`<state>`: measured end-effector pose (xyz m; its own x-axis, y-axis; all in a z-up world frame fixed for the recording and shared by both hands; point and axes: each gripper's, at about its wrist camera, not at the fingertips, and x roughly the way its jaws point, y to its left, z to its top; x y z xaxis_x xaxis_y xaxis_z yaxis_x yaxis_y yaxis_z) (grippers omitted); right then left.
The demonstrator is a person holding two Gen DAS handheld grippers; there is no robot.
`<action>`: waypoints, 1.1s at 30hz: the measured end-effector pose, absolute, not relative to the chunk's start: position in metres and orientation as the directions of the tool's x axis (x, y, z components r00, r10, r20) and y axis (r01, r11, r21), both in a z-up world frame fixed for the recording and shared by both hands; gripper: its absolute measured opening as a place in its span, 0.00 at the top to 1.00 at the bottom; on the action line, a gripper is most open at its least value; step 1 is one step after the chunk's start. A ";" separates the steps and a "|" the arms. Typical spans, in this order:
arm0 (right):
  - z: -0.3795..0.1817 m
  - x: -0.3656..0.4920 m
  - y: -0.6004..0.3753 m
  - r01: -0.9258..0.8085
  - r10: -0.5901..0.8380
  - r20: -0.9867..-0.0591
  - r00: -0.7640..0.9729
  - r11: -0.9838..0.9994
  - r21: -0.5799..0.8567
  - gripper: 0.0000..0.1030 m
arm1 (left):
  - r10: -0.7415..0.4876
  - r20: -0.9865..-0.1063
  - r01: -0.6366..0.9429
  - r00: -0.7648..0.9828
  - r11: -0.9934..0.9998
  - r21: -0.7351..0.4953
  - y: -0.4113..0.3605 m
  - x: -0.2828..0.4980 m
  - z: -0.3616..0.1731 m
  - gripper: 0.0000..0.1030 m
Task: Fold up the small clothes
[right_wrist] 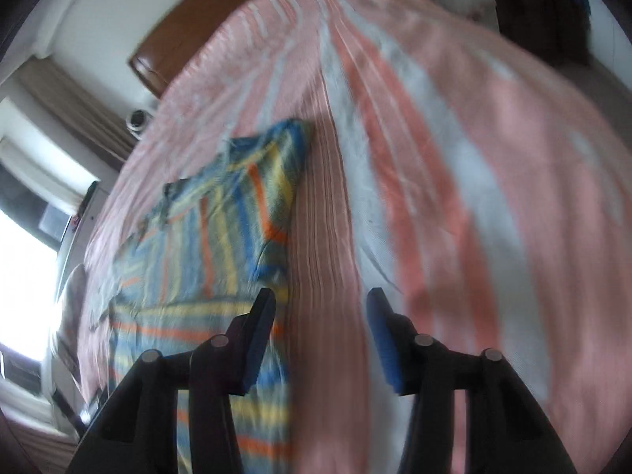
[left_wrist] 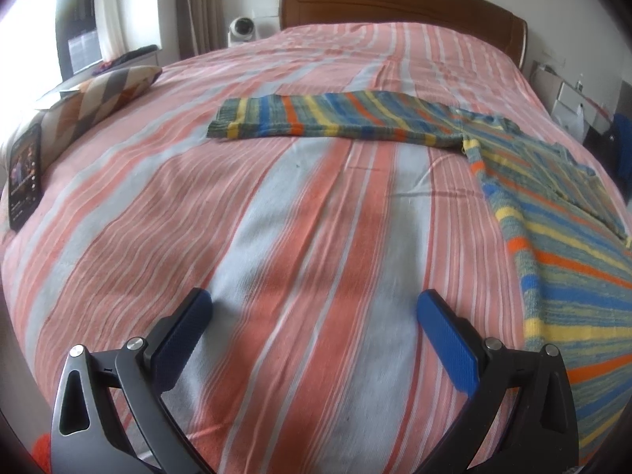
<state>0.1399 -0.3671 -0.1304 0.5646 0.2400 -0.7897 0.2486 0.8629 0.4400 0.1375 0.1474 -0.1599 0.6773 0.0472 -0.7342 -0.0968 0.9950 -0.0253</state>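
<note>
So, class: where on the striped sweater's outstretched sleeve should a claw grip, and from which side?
Grip the sleeve at its cuff, coming in from beyond the cuff's free end. The sleeve lies flat and straight across the bedspread, and the cuff is its open end with bare bedding around it. The left claw is open, probably best placed.

The left wrist view looks level along the bed (left_wrist: pixel 316 205) toward the headboard (left_wrist: pixel 399 4), low and near the bedspread. The right wrist view is rolled sideways, blurred, closer to the bedspread. The 2 views share the striped sweater (left_wrist: pixel 553 237), headboard and bedspread.
</note>
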 end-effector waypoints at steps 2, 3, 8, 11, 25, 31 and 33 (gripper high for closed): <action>-0.121 0.116 -0.365 0.213 0.202 -0.778 0.595 0.893 0.395 0.41 | 0.047 -0.734 -0.097 0.677 0.995 -0.025 0.148 0.138 -0.160 0.00; -0.119 0.106 -0.364 0.204 0.179 -0.776 0.605 0.907 0.369 0.40 | 0.047 -0.735 -0.097 0.677 0.995 -0.025 0.148 0.138 -0.160 0.00; -0.119 0.049 -0.364 0.195 0.035 -0.768 0.639 0.959 0.206 0.40 | 0.048 -0.735 -0.096 0.676 0.995 -0.024 0.147 0.138 -0.160 0.00; -0.120 0.031 -0.370 0.208 -0.008 -0.752 0.659 0.963 0.171 0.39 | 0.050 -0.735 -0.097 0.676 0.995 -0.022 0.147 0.138 -0.160 0.00; -0.154 0.009 -0.391 0.176 0.046 -0.681 0.731 0.951 0.253 0.25 | 0.044 -0.761 -0.096 0.647 0.995 -0.024 0.151 0.141 -0.158 0.00; -0.156 0.009 -0.390 0.174 0.050 -0.676 0.735 0.950 0.259 0.24 | -0.101 -0.741 -0.059 0.664 0.981 -0.186 0.183 0.168 -0.099 0.01; -0.156 0.009 -0.390 0.171 0.054 -0.674 0.737 0.950 0.262 0.24 | -0.120 -0.743 -0.069 0.659 0.974 -0.218 0.208 0.199 -0.083 0.01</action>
